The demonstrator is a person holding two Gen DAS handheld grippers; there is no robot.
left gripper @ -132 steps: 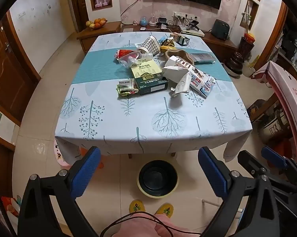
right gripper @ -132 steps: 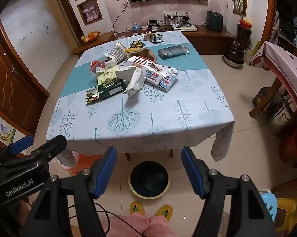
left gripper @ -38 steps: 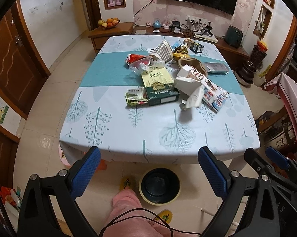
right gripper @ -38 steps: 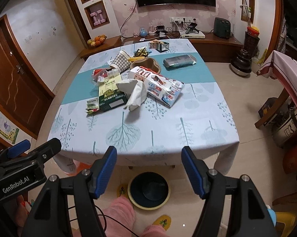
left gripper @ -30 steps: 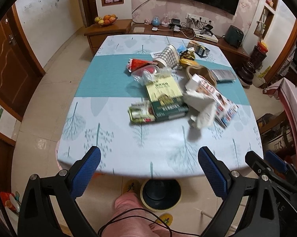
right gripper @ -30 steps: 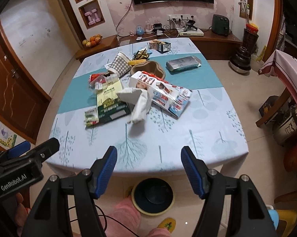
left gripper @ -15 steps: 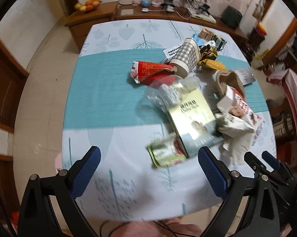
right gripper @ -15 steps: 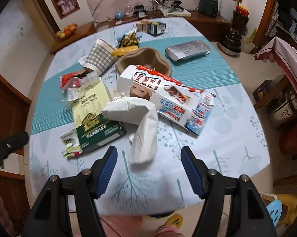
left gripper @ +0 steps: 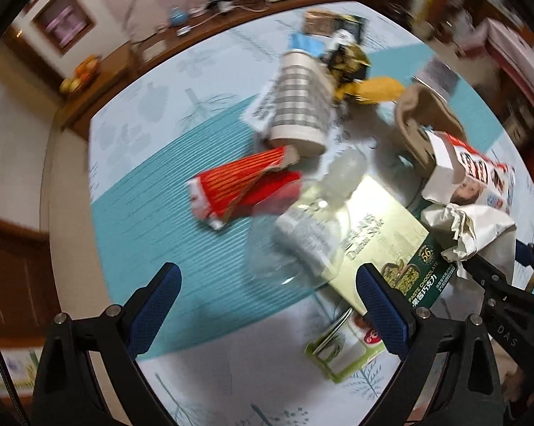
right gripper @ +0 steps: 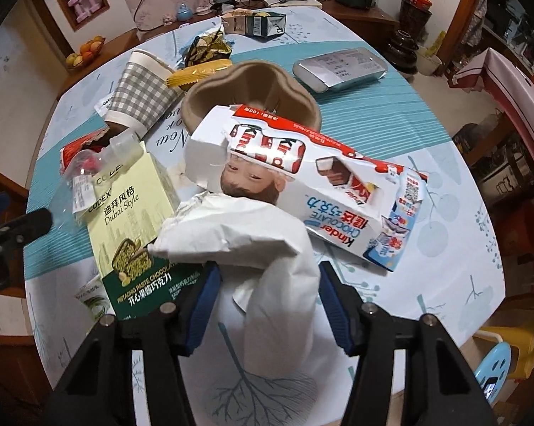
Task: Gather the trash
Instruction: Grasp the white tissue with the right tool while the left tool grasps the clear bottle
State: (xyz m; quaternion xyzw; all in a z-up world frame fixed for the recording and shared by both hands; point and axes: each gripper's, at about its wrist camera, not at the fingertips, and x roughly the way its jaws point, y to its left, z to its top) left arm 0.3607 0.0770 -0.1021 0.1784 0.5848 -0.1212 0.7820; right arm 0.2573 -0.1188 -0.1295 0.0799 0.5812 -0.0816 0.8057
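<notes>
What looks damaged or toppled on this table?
The checked paper cup lies on its side. The Kinder chocolate box is torn open and flattened, with a crumpled white paper bag slumped against it. The right gripper is closing around that bag.

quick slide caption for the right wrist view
Right gripper closing around a crumpled white paper bag beside a Kinder chocolate box on the littered table.

The left wrist view is motion-blurred: print on the checked cup (left gripper: 299, 106) and clear bottle (left gripper: 313, 227) is unreadable. Beside the bottle, the green box (right gripper: 132, 227) is partly covered by the white bag (right gripper: 252, 245), which also hides the table (right gripper: 444, 163) beneath.
</notes>
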